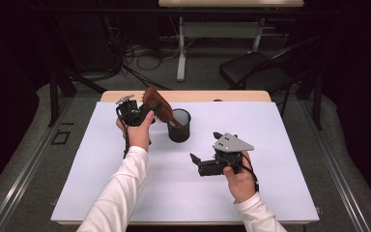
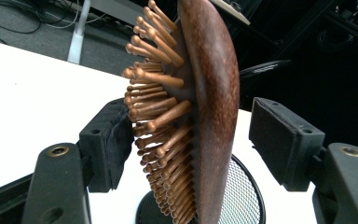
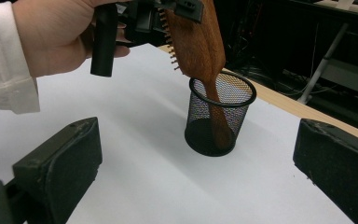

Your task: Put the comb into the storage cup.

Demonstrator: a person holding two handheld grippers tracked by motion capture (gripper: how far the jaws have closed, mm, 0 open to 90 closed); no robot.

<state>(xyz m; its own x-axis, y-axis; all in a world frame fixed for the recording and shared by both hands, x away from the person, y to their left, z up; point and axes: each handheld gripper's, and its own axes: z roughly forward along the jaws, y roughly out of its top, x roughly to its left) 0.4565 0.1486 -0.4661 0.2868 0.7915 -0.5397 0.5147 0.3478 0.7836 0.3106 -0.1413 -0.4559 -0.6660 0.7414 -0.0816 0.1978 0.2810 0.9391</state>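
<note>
My right tool idles nearest me above the white bench, its jaws apart with nothing between them, facing the cup. Farther out, my left tool is up around the head of the wooden hairbrush, whose handle already stands inside the black mesh cup on the bench, leaning against the rim. In the left gripper view the bristles press into one pad, while the other pad stands clear of the brush's smooth back, so my left tool is released, not clamping. I judge this the letting-go step: the brush is dropped in. Next I should draw the left tool up and away without snagging the bristles or tipping the cup. The handle's end is hard to see through the mesh, and my left hand covers much of that tool in the right gripper view
</note>
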